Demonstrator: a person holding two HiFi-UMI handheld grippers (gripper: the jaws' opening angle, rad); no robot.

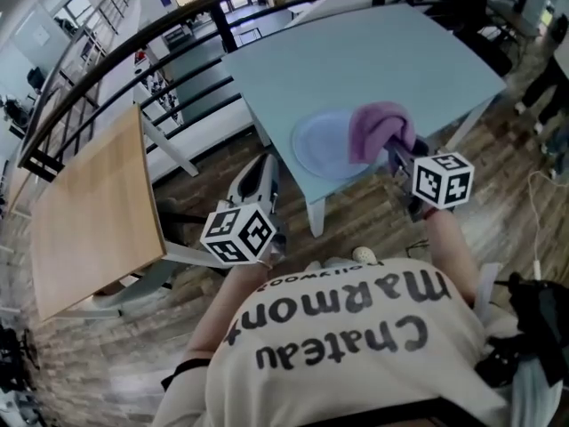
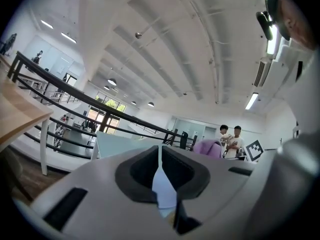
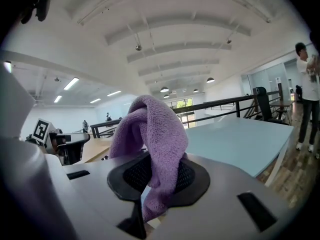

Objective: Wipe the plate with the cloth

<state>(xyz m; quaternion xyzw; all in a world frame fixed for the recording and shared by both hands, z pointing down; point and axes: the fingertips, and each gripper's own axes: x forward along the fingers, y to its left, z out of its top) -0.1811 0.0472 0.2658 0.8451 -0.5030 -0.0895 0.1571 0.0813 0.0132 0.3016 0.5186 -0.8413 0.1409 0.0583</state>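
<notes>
Plate (image 1: 313, 148), lavender-blue, lies flat on the pale blue tabletop (image 1: 382, 60), close to the near edge. Purple terry cloth (image 1: 378, 127) is bunched over the plate's right side and covers part of the rim. Whether it touches the plate face can't be told from the head view.

Right claw (image 3: 157, 176) is clenched on the cloth. The pads pinch a fold, most of the cloth humps up above the tips, and a tail hangs down through the gap.

Left claw (image 2: 160, 156) is closed up, with only a thin pale slit between the pads and nothing in it. It sits off the tabletop's left edge, near the plate and not touching it.

Step, my read: the cloth is gripped and over the plate, so wiping is about to start or barely begun. The next move calls for lowering the wad onto the plate face with light pressure and sweeping across, rim included. The plate is unheld and near the edge, so it may skid. The left claw would need to open to steady the rim.
</notes>
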